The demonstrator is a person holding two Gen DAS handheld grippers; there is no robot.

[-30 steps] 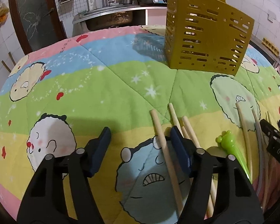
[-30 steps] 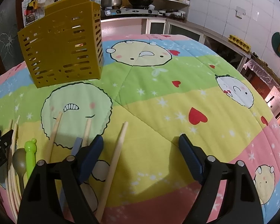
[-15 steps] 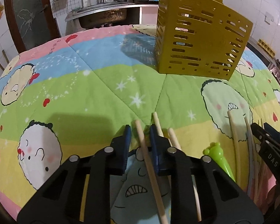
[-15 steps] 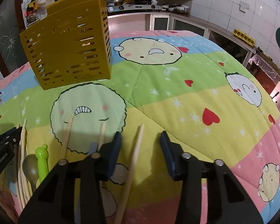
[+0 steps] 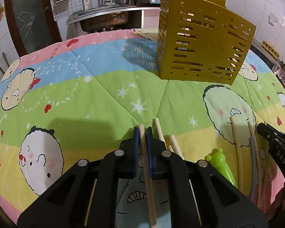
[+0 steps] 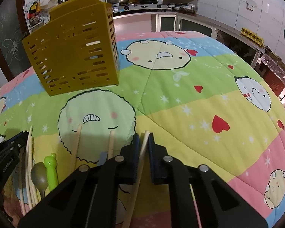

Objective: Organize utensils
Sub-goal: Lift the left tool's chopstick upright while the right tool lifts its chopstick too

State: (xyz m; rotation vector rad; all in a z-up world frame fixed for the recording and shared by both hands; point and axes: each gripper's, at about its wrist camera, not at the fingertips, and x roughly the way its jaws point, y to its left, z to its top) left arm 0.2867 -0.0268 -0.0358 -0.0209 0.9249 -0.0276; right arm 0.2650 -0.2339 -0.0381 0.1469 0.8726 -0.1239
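Both grippers, left gripper [image 5: 142,131] and right gripper [image 6: 143,137], are closed on one chopstick [image 5: 146,163] each [image 6: 140,161], gripped near the tips, so swivelling or slipping is risked during lifting toward the yellow holder [image 5: 203,45].

Dim indoor light w/ warm cast, fisheye bends edges, black vignette corners. Soft shadow mid-left on the colourful cartoon-print quilt [image 5: 104,98]. Centre sharp, no glare.

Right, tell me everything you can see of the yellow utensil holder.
The yellow utensil holder is a boxy caddy of mustard-coloured plastic, as it looks. Its walls are pierced with rows of slots and small round holes, and a taller back panel rises behind the front section. It stands upright on the cartoon-print quilt, beyond the loose utensils. No gripper touches it. What is inside cannot be made out.
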